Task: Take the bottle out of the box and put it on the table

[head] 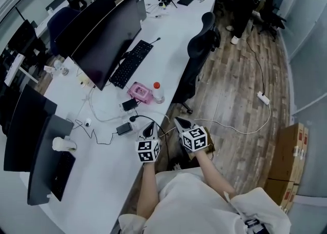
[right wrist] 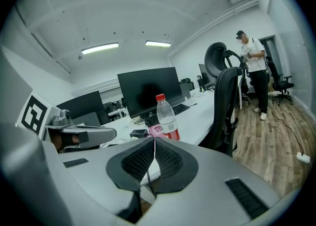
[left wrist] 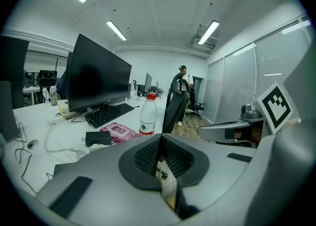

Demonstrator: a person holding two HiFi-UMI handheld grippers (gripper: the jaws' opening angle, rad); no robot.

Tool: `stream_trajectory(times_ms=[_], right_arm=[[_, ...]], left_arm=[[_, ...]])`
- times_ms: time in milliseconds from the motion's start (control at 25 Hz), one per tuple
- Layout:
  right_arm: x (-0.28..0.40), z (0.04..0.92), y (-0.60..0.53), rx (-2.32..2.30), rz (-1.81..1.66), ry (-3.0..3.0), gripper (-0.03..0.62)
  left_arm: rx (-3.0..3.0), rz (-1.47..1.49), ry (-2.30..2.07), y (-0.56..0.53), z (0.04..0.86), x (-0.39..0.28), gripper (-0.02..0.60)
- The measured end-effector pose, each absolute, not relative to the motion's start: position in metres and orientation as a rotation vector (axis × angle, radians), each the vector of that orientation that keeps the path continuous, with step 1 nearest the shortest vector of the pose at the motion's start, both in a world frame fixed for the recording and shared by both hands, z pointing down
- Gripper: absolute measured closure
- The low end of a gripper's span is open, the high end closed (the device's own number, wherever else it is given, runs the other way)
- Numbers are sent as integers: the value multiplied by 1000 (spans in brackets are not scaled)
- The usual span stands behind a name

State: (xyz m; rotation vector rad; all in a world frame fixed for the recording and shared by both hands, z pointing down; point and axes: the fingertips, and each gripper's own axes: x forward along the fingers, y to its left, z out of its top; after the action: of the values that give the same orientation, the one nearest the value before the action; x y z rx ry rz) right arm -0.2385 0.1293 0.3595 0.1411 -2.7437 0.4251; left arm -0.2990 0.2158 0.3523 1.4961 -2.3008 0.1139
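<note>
Left gripper (head: 148, 127) and right gripper (head: 180, 122) hover side by side over the counter (head: 168, 33) edge. Jaws of both clenched, nothing between them. Water bottle (head: 158, 93), red cap, stands upright on the counter at 12 o'clock from them. Pink box (head: 139, 92) just beside it, 9 o'clock. Keyboard (head: 132, 63) beyond, 11 o'clock.

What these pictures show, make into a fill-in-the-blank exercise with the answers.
The bottle has a ____ cap.
It stands ____ on the white table.
The flat pack beside it is ____.
The left tongs and right tongs are both ____, gripping nothing.
Answers: red; upright; pink; shut.
</note>
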Motion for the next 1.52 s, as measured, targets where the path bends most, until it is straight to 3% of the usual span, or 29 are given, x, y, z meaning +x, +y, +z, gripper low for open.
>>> stream_trajectory(times_ms=[1520], right_arm=[[-256, 349, 133, 129, 322, -2736, 553]], left_arm=[[1512, 79, -2341, 224, 345, -311, 568]])
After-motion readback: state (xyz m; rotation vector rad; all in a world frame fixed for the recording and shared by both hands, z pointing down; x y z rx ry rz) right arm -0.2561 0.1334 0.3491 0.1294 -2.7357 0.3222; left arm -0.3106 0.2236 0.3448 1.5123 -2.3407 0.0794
